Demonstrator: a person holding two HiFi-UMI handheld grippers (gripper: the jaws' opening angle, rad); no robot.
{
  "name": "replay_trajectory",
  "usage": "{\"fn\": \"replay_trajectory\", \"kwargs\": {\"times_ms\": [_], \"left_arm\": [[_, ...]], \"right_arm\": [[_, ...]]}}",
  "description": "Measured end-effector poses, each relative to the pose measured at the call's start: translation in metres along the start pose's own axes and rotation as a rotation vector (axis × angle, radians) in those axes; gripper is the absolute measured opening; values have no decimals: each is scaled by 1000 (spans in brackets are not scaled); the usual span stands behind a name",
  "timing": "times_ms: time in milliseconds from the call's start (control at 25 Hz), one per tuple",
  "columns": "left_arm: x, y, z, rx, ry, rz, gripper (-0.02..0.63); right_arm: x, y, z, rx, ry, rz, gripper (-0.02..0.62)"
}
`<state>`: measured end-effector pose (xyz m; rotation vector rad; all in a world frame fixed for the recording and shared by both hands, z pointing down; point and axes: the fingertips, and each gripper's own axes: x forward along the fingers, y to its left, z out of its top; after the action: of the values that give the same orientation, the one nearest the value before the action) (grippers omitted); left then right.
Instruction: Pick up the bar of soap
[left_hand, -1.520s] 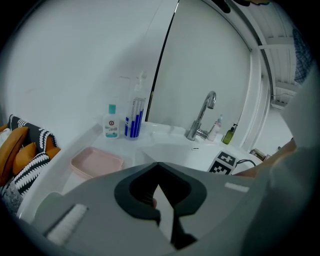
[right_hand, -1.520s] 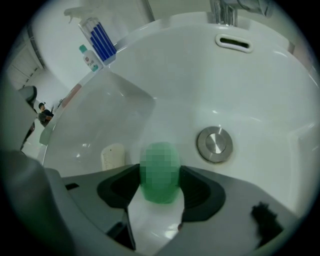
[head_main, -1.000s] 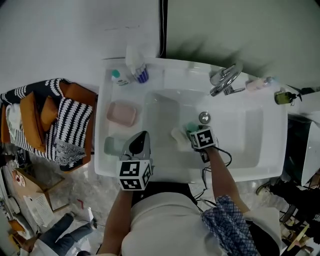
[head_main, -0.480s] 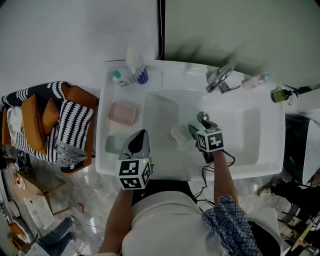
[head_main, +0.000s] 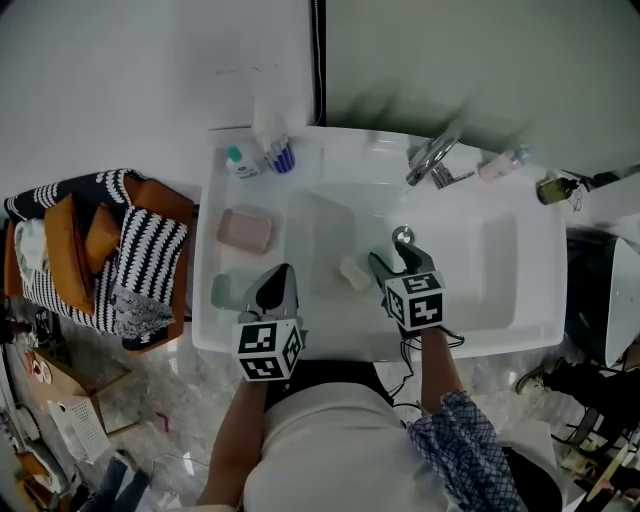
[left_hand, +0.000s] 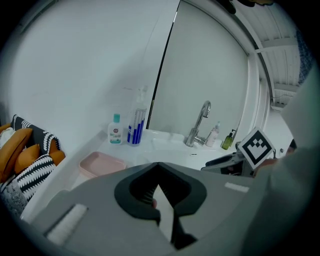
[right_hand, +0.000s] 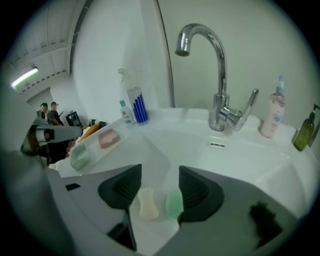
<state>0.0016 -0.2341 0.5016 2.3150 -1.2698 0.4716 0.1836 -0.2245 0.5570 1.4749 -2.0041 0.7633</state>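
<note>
**Head view.** The cream bar of soap (head_main: 353, 272) is pale and waisted like a bone. It lies flat on the floor of the white sink (head_main: 505, 335), near the middle of the basin and towards its front edge. The right gripper (head_main: 392, 258) sits just beside the bar on its right, over the basin, jaws pointing at the back edge; the forearm reaches in over the front rim. The left gripper (head_main: 283, 272) sits over the front-left part of the sink, apart from the bar. A pink soap dish (head_main: 245, 230) rests on the left ledge.

**Left gripper view.** The left gripper (left_hand: 159, 164) has its jaws together at the tips, with nothing clamped. It faces the faucet (left_hand: 199, 122) at the back edge. The bar cannot be seen here.

**Right gripper view.** The right gripper (right_hand: 160, 175) has its jaws apart and holds nothing. The cream bar of soap (right_hand: 146, 203) lies on the basin floor in the gap between them, nearer the left jaw. A green bar of soap (right_hand: 173, 202) lies close beside it, partly covered by the right jaw; whether they touch cannot be told.
</note>
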Motion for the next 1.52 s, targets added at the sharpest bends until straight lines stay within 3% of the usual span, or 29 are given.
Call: {"fn": "replay_trajectory", "kwargs": {"times_ms": [160, 280, 480, 880, 1160, 1520], "left_arm": [[3, -5, 8, 3, -23, -14, 8], [3, -7, 13, 3, -35, -20, 8], [1, -7, 18, -6, -56, -21, 8], [-1, -17, 22, -26, -86, -46, 8], [-1, -25, 25, -25, -104, -60, 8], [0, -32, 29, -32, -130, -69, 8]], "right_arm": [[-4, 16, 17, -32, -47, 16, 228], [-13, 16, 34, -27, -113, -51, 67], [-20, 27, 55, -45, -158, -65, 19], [-27, 59, 68, -41, -199, -15, 14], [-28, 65, 71, -55, -222, -70, 14], [-33, 67, 66, -26, -238, -81, 14]]}}
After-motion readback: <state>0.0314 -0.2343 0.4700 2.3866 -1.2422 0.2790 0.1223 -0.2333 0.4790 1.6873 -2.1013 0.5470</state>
